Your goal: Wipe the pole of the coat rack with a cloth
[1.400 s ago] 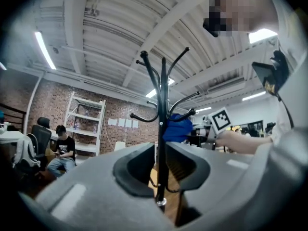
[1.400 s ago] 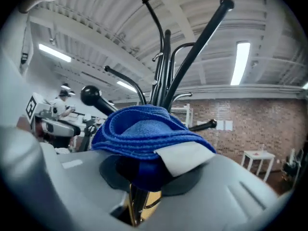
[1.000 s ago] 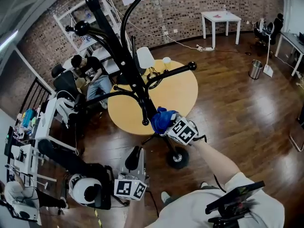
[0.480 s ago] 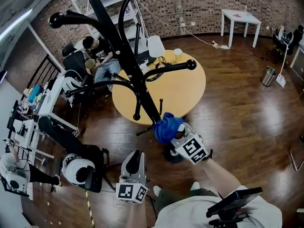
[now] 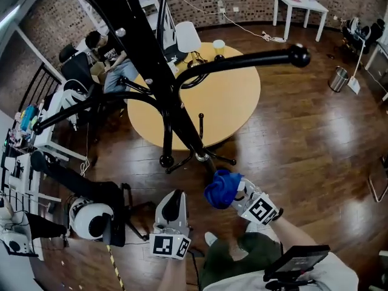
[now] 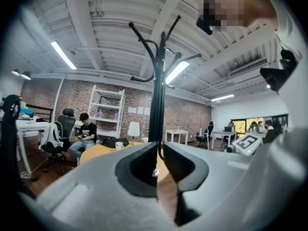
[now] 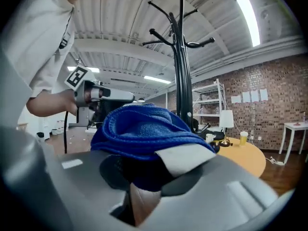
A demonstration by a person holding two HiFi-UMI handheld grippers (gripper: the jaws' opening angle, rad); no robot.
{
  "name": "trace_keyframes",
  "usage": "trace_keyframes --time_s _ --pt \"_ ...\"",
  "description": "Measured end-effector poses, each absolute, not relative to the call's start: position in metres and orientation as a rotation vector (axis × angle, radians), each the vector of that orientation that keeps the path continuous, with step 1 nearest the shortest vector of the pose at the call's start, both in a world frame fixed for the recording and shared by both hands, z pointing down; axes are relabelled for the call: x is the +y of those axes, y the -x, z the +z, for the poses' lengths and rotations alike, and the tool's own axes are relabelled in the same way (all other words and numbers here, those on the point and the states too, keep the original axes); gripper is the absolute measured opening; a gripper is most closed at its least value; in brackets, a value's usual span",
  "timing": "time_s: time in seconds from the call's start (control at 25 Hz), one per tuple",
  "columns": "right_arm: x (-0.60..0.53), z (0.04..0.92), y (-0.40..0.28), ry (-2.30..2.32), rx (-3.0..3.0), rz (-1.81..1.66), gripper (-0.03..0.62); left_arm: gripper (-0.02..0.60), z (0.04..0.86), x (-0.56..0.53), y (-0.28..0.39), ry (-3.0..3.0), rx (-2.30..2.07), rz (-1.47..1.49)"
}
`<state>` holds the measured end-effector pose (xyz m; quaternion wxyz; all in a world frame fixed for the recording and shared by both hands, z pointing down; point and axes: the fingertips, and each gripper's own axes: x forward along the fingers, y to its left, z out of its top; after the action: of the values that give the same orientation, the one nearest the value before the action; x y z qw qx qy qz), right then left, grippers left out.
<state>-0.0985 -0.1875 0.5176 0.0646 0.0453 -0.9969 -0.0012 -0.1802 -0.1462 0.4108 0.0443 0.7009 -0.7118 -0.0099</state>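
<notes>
Cloth [image 5: 219,188] in right gripper [image 5: 235,193], seemingly off pole [image 5: 183,123].

Head view: overhead, facing steeply down. Left gripper view and right gripper view: low, tilted upward. All share the coat rack [image 5: 159,71].

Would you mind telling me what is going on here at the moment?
A person with a gripper in each hand is working on a black coat rack, wiping its pole. The right gripper is shut on a blue cloth, held low near the foot of the rack and apparently just off the pole in the head view. The left gripper is shut, empty and touching nothing.
</notes>
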Motion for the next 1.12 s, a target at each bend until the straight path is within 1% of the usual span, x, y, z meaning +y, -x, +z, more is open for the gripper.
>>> trace_keyframes --time_s 0.12,0.28,0.4,0.52,0.64,0.76,0.84,0.88,0.92,1.0,1.08,1.12 --pt "-0.225 0.567 0.116 -0.180 -3.011 -0.033 0.098 0.040 0.458 -0.155 0.186 -2.188 -2.190 -0.004" --pt "-0.267 0.632 0.148 -0.121 -3.040 -0.088 0.098 0.040 0.570 -0.168 0.192 -2.134 -2.218 -0.016" --pt "-0.275 0.717 0.161 -0.084 -2.990 -0.116 0.098 0.040 0.649 -0.178 0.200 -2.138 -2.226 -0.014" --pt "-0.283 0.869 0.163 -0.123 -2.946 0.011 0.098 0.040 0.720 -0.181 0.213 -2.147 -2.284 0.023" --pt "-0.286 1.065 0.169 -0.190 -2.833 0.116 0.098 0.040 0.793 -0.183 0.219 -2.155 -2.296 0.066" --pt "-0.282 1.264 0.168 -0.237 -2.647 0.269 0.098 0.040 0.851 -0.182 0.224 -2.180 -2.293 0.047" --pt "-0.272 1.360 0.162 -0.269 -2.541 0.344 0.098 0.040 0.882 -0.174 0.230 -2.185 -2.306 0.017" --pt "-0.265 1.389 0.160 -0.279 -2.513 0.364 0.098 0.040 0.897 -0.169 0.232 -2.186 -2.303 0.014" --pt "-0.259 1.407 0.160 -0.285 -2.500 0.370 0.098 0.040 0.911 -0.165 0.233 -2.186 -2.297 0.023" --pt "-0.254 1.408 0.171 -0.255 -2.520 0.327 0.098 0.040 0.926 -0.162 0.239 -2.177 -2.322 0.043" --pt "-0.243 1.363 0.195 -0.141 -2.606 0.226 0.098 0.040 0.923 -0.160 0.250 -2.167 -2.389 0.025" --pt "-0.234 1.319 0.208 -0.072 -2.678 0.168 0.098 0.040 0.919 -0.157 0.254 -2.164 -2.408 -0.007"
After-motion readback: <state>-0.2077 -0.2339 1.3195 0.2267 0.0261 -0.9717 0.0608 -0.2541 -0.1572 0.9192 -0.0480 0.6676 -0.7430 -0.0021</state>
